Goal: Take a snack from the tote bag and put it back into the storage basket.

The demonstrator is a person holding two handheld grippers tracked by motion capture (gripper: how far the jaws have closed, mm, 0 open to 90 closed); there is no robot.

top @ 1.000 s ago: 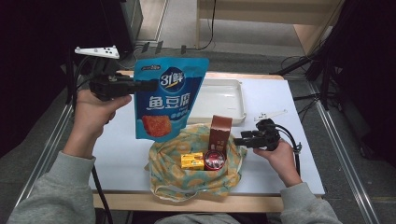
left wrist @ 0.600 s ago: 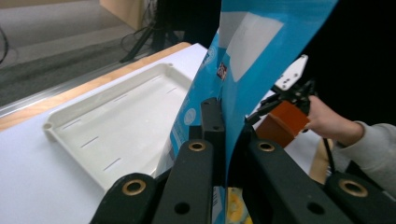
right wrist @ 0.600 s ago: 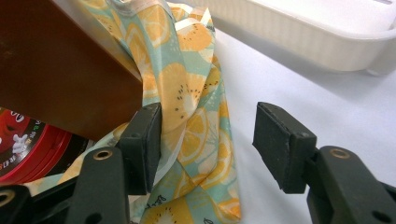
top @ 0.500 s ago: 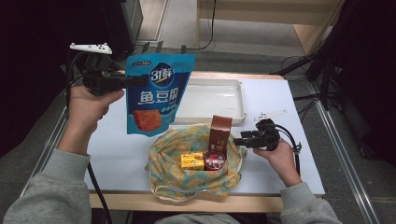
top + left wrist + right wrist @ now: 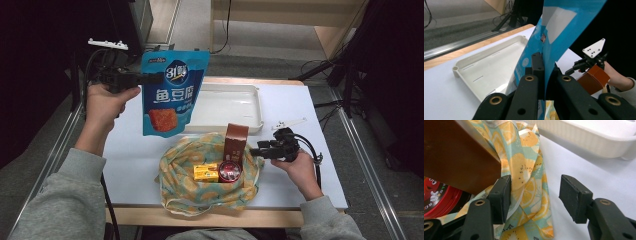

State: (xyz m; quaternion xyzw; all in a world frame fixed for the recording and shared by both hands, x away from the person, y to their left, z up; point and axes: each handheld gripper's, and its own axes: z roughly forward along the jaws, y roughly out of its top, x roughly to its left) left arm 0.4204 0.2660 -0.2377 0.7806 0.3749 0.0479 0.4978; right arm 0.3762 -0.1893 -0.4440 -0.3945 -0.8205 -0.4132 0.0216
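Observation:
My left gripper (image 5: 150, 77) is shut on the top edge of a blue snack pouch (image 5: 172, 95), which hangs in the air over the table's left side, beside the tray. In the left gripper view the pouch (image 5: 559, 32) runs between the closed jaws of my left gripper (image 5: 546, 70). My right gripper (image 5: 257, 150) stands open at the right rim of a lemon-print cloth bag (image 5: 185, 165). In the right gripper view a fold of the cloth bag (image 5: 526, 177) lies between the parted pads of my right gripper (image 5: 535, 195). A brown box (image 5: 235, 141), a yellow box (image 5: 206, 172) and a red tin (image 5: 230, 172) sit in the bag.
A white tray (image 5: 260, 107) lies at the back of the white table (image 5: 320, 180), just behind the cloth bag. The table's wooden front edge is near the person's body. Cables and dark stands are on the floor at the far right.
The left gripper has carried the blue pouch a little to the left and farther back, away from above the cloth bag. The right gripper has stayed at the bag's rim.

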